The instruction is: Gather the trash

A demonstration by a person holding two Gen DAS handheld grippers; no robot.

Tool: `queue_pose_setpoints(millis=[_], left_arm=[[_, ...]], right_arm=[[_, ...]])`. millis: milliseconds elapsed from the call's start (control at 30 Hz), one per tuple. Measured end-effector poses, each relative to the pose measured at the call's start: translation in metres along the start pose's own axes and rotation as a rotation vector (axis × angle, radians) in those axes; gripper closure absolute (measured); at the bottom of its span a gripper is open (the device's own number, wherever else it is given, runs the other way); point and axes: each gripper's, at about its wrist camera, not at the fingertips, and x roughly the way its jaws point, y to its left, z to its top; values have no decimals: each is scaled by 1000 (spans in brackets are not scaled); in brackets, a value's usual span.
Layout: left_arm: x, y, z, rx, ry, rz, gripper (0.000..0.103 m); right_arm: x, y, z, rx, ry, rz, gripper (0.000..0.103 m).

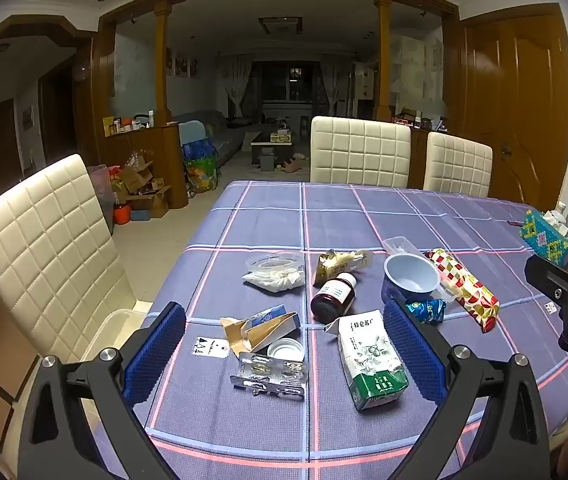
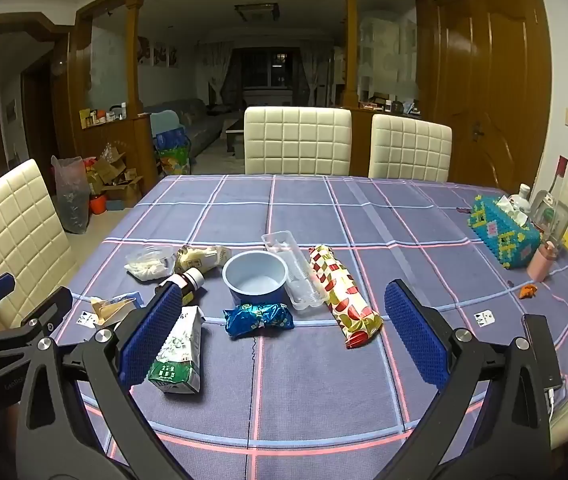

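Trash lies on the checked blue tablecloth [image 1: 363, 216]. In the left wrist view: a green-white milk carton [image 1: 369, 360], a pill blister [image 1: 270, 374], a torn blue-gold box [image 1: 262, 328], a brown bottle [image 1: 333, 296], a blue cup [image 1: 409, 276], a blue wrapper [image 1: 427, 310], a red-patterned wrapper [image 1: 463, 288]. My left gripper [image 1: 284, 354] is open above the blister and carton. My right gripper [image 2: 284, 336] is open above the blue wrapper [image 2: 258, 318], near the cup [image 2: 256, 278], carton [image 2: 178, 352] and red-patterned wrapper [image 2: 343, 296].
White padded chairs stand at the left [image 1: 44, 248] and the far side [image 1: 359, 150]. A beaded tissue box [image 2: 503, 232], a pink bottle [image 2: 541, 260] and a phone [image 2: 541, 350] sit at the table's right edge. A clear bin [image 1: 118, 326] sits on the left chair.
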Motion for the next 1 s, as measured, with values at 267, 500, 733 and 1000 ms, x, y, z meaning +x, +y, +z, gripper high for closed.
queue_pose_setpoints(millis=[267,500,733,1000], left_arm=[[0,0,0,2,0,1,6],[-1,-2,0,-1,8,-1,6],[5,-7,-1,2,5,-2,6],[3,-6,0,3,5,-2,6]], right_arm=[[0,-1,2,3,4,1,3],[0,-1,2,1,5,3,3],[1,-1,2,1,6,3,3],[1,-1,2,2,8,4,3]])
